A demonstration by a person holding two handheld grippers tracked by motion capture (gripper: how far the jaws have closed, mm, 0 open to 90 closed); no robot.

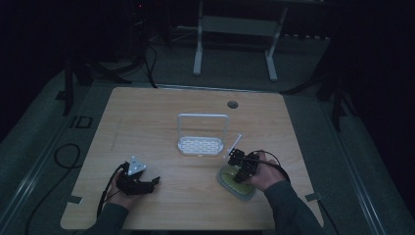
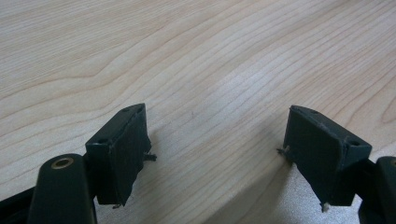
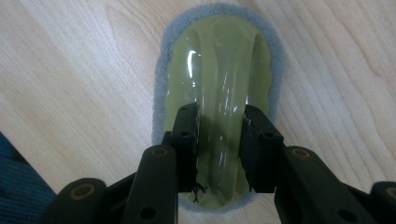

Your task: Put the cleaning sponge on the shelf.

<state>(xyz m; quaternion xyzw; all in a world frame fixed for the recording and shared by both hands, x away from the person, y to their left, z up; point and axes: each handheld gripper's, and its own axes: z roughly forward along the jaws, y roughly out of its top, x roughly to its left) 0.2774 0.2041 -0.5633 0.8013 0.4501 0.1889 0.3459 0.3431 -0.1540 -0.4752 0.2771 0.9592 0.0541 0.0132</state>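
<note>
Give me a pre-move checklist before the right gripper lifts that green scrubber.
1. Right gripper straddles the raised ridge of the scrubber: ok.
2. Pads actually pressing the ridge: cannot tell.
3. Scrubber lying flat on the table: ok.
4. Left gripper open, nothing between its jaws, away from the scrubber: ok.
5. White rack stands apart from the scrubber: ok.
6. Thin white stick close by the right gripper, may get knocked: not ok.
</note>
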